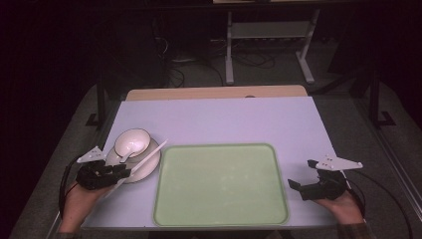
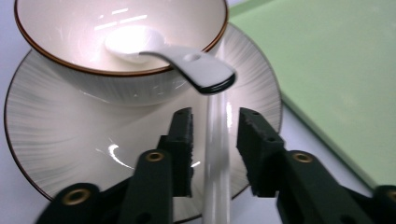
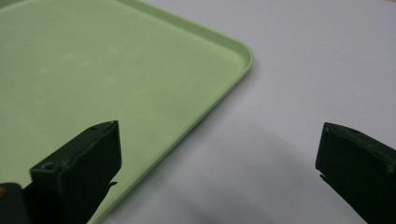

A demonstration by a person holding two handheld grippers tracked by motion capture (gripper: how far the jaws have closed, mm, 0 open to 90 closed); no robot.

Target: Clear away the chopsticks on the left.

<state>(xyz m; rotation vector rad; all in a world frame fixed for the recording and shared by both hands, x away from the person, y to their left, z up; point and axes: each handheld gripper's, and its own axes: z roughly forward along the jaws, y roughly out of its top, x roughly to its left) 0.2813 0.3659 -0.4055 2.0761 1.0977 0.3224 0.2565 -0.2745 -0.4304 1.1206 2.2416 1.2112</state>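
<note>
The left gripper sat low at the table's near-left edge, jaws apart w/ a white chopstick lying between them, pads not pressing it. The chopstick rested across the plate; just beyond, a bowl held a white spoon. The right gripper hovered wide open beside the green tray (bare so far). By the look of it nothing had been moved yet; chopstick, plate etc. were all left to do.
</note>
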